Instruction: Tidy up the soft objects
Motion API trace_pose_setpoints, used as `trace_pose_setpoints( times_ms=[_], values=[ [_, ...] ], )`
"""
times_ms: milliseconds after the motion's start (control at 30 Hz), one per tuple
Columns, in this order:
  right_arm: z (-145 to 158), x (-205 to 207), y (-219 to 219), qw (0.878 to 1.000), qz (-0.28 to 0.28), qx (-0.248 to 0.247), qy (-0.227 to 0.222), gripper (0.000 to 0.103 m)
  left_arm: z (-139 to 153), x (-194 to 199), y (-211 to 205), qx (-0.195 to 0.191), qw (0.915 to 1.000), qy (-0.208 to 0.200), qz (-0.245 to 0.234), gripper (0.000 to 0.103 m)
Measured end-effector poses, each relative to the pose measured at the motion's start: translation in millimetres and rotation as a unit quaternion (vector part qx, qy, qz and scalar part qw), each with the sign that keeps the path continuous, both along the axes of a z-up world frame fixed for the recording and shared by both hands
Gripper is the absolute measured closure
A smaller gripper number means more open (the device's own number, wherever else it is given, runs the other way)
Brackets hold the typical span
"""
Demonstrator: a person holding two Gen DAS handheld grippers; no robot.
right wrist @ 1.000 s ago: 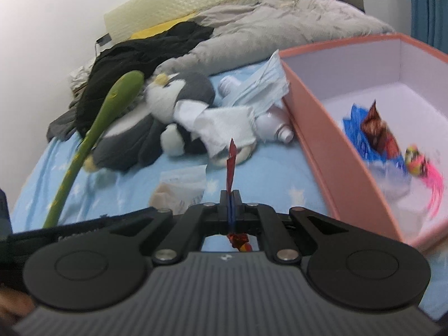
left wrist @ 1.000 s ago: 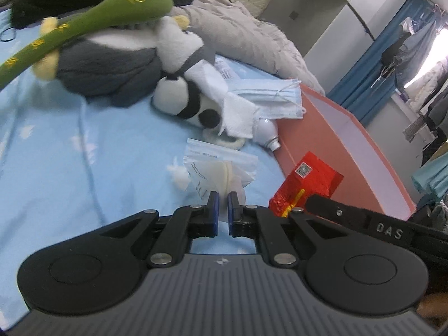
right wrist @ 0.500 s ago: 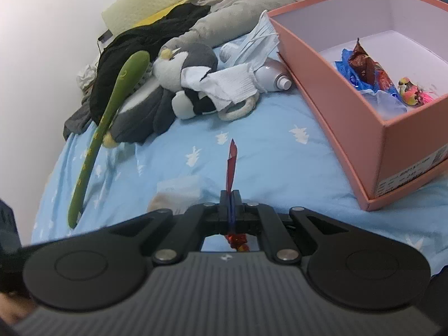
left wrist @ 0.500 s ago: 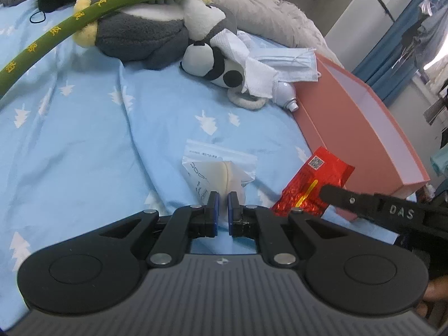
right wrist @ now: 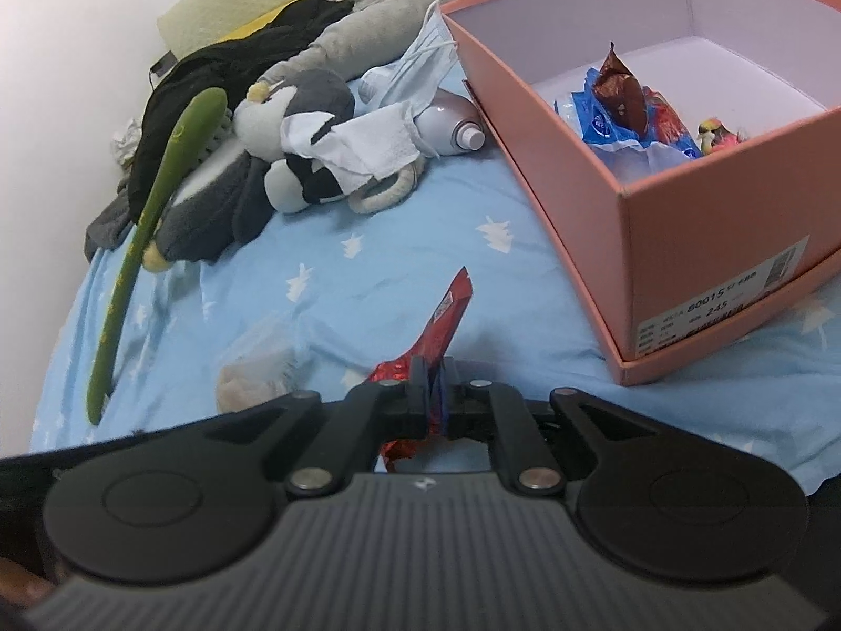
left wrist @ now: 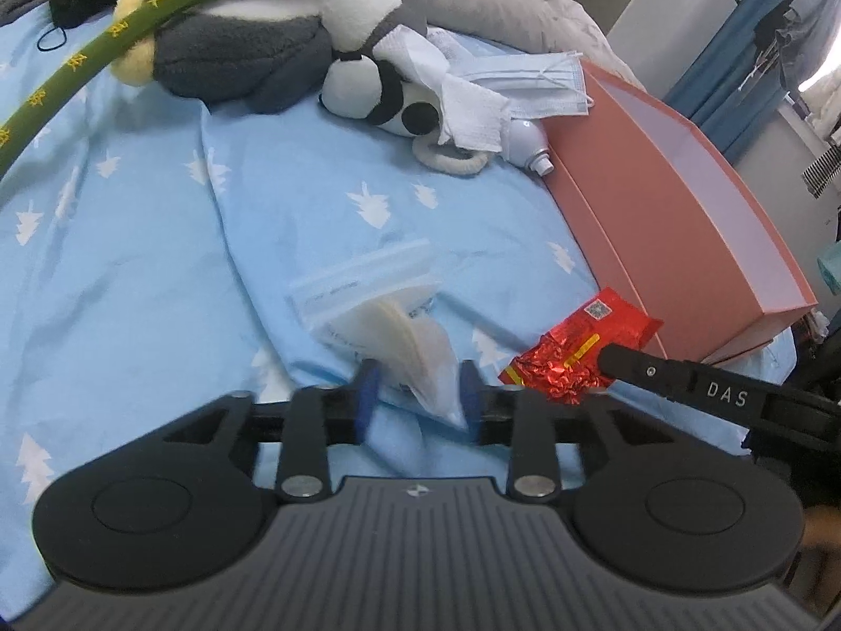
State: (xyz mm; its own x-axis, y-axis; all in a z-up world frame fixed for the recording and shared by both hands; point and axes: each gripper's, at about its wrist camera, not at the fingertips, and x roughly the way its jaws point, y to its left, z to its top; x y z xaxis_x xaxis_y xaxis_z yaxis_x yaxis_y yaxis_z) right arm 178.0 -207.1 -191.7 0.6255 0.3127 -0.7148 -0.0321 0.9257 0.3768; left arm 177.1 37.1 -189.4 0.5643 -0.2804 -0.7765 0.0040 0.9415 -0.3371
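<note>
My two wrist cams sit low over blue bedsheet [left wrist: 157, 242], angled down; both share plush penguin [left wrist: 236, 47] [right wrist: 294, 105], pink box [left wrist: 683, 221] [right wrist: 699, 242].

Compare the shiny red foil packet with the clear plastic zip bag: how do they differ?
The shiny red foil packet is opaque and crinkled; the clear plastic zip bag is see-through, showing pale contents. The right gripper is clamped on the packet; the bag lies between the left gripper's jaws, which have just been opening. Both are near the blue sheet.

Crinkled glossy red foil packet [left wrist: 578, 349] at lower right; clear smooth plastic bag [left wrist: 378, 315] at centre; matt cotton bedsheet [left wrist: 131, 263]; fuzzy plush penguin [left wrist: 247, 47]; matt pink cardboard box [right wrist: 683, 242].
</note>
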Motion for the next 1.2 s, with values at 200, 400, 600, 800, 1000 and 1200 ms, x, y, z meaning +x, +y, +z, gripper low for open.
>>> trace_pose_setpoints(
  times_ms=[200,400,600,800,1000,1200],
  values=[
    [2.7,-5.2,-0.5,1.000,0.002,-0.022,-0.005,0.049,1.0,-0.3,3.9,0.000,1.0000,0.000,0.009,0.050],
    [8.7,-22.0,1.7,0.998,0.022,-0.047,-0.038,0.046,2.8,1.4,7.4,-0.002,0.9997,-0.004,0.024,0.045],
    [10.6,-29.6,14.0,0.993,0.059,-0.068,-0.080,0.046,1.2,4.1,8.9,-0.008,0.9994,-0.010,0.033,0.044],
    [1.6,-22.7,25.6,0.988,0.088,-0.083,-0.099,0.046,-3.8,10.4,5.3,-0.010,0.9994,-0.009,0.033,0.044],
    [-18.3,-14.3,30.3,0.987,0.105,-0.097,-0.075,0.050,-3.1,15.2,-3.3,-0.004,0.9994,-0.018,0.028,0.044],
    [-27.5,-14.0,34.8,0.984,0.121,-0.114,-0.071,0.052,-6.4,22.3,-10.8,0.021,0.9992,-0.017,0.030,0.044]
  ],
)
